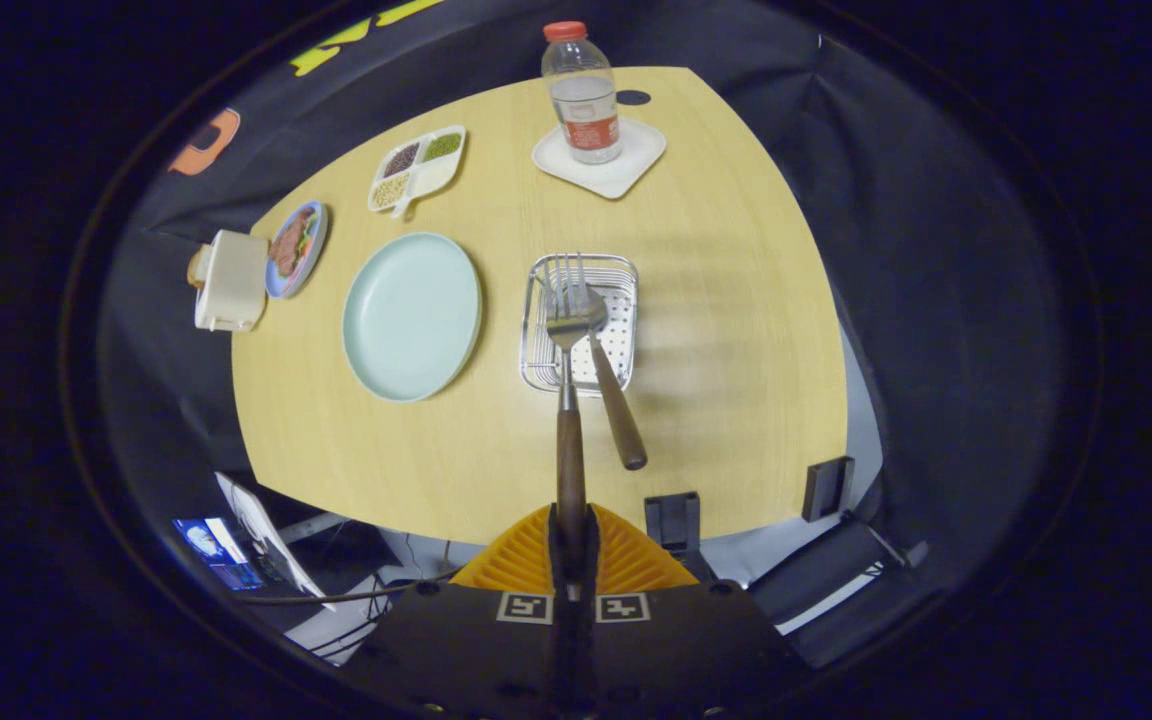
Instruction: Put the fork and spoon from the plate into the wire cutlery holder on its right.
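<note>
Right now the gripper (pixel 570 535) is pinching the fork (pixel 569 400) by its handle, jaws pressed on it, tines hanging over the wire cutlery holder (pixel 581 322) mid-counter, beside the emptied plate (pixel 412 315). The spoon (pixel 608 375) is already leaning inside; lowering the fork carelessly risks knocking it out.

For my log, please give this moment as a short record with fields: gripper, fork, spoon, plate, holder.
gripper: gripper shut on the fork handle
fork: fork held, its tines over the holder
spoon: spoon leaning in the holder, handle sticking out over the rim
plate: green plate bare, left of the holder
holder: wire cutlery holder on the table
</note>
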Action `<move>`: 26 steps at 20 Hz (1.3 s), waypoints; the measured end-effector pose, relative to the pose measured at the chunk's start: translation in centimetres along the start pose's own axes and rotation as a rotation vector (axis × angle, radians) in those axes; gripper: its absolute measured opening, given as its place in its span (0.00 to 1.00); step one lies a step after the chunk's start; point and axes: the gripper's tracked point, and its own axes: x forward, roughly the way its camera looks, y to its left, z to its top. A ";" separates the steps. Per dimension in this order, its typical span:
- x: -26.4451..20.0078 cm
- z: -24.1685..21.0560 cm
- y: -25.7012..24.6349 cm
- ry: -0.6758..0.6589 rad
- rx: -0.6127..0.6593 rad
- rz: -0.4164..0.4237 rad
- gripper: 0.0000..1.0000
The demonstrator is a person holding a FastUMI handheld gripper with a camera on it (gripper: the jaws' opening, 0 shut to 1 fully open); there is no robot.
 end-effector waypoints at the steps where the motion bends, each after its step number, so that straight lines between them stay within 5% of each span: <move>1: 0.3 0.2 -0.1 0.001 0.006 0.002 0.02; 7: 0.3 1.6 0.2 -0.038 0.031 0.031 0.12; 12: -1.3 3.4 0.9 -0.148 -0.023 0.027 0.83; 14: -2.3 4.2 1.0 -0.213 -0.057 0.018 0.95; 26: -14.1 9.8 2.5 -0.801 -0.205 0.034 0.96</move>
